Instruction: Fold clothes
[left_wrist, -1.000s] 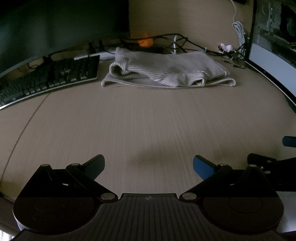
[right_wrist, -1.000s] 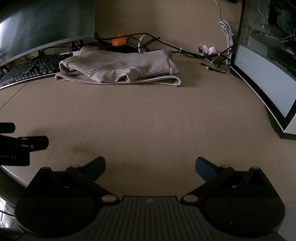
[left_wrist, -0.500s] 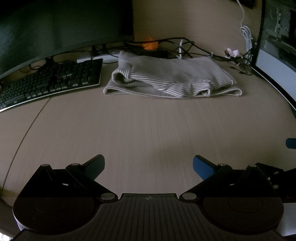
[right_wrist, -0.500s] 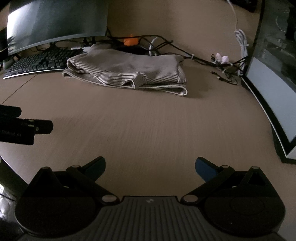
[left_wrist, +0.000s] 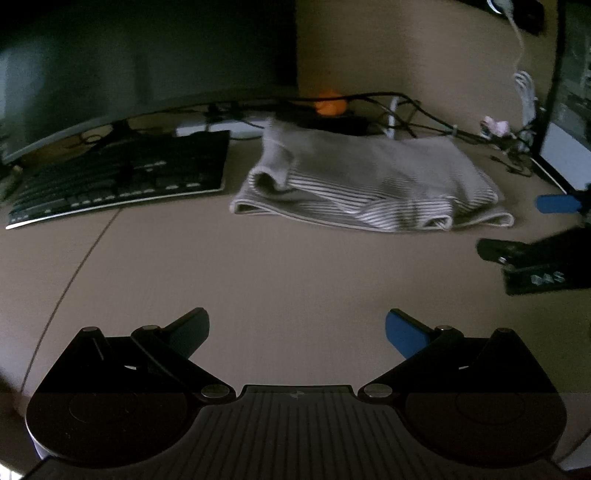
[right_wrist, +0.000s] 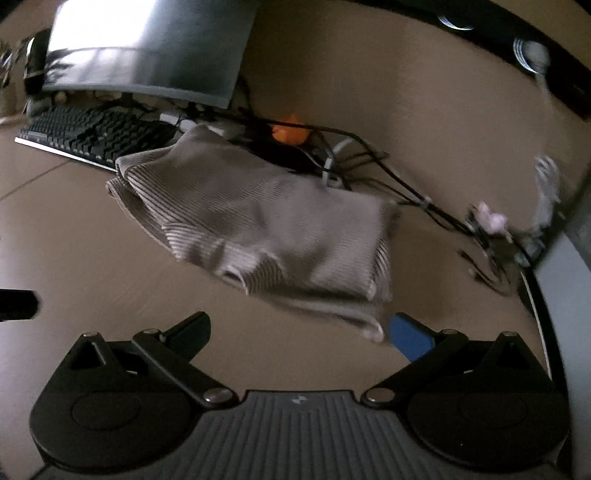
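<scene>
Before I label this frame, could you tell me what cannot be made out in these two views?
- Striped garment, right wrist view: motion blur; whether the right gripper touches its near corner is unclear.
- Garment's underside: hidden by its own folds.
- Right gripper, left wrist view: cut off by the frame edge.
- Cables: too dark to trace.

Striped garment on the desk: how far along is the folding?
The striped garment already lies in rough layers beside the keyboard. Neither tongs hold anything: left tongs open over bare desk, right tongs open at its near corner. Gripping and final tidying remain.
</scene>
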